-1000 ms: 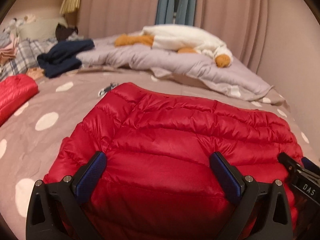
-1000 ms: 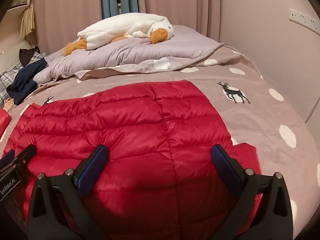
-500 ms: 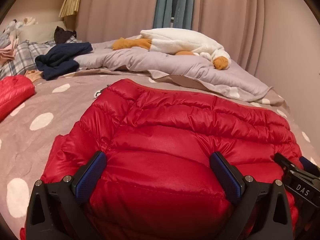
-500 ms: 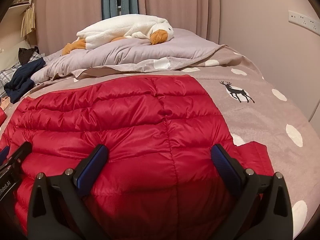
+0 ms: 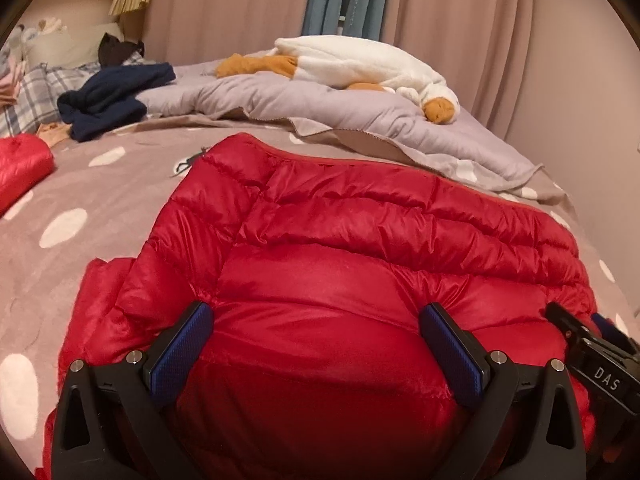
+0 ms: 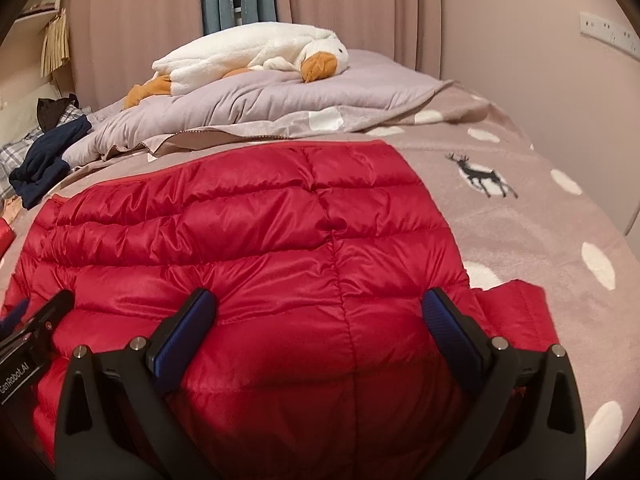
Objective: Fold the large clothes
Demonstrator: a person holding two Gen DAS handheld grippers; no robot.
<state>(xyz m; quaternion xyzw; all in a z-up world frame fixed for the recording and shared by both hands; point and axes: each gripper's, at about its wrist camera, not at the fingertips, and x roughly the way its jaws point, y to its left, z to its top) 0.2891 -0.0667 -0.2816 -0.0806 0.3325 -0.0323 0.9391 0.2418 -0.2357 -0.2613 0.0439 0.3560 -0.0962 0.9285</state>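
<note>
Red down jacket (image 5: 340,280) is seen spread flat on the bed (image 5: 80,208), on a brown blanket w/ white dots. Left tongs (image 5: 316,338) are held wide apart just above its near part, nothing gripped; right tongs (image 6: 320,332) likewise spread & empty, over the same jacket. Whether the blue pads (image 5: 180,348) touch the fabric can't be told. A plush goose (image 6: 248,60) is laid on a grey duvet (image 6: 260,96) beyond, navy clothing (image 5: 112,96) at far left.
</note>
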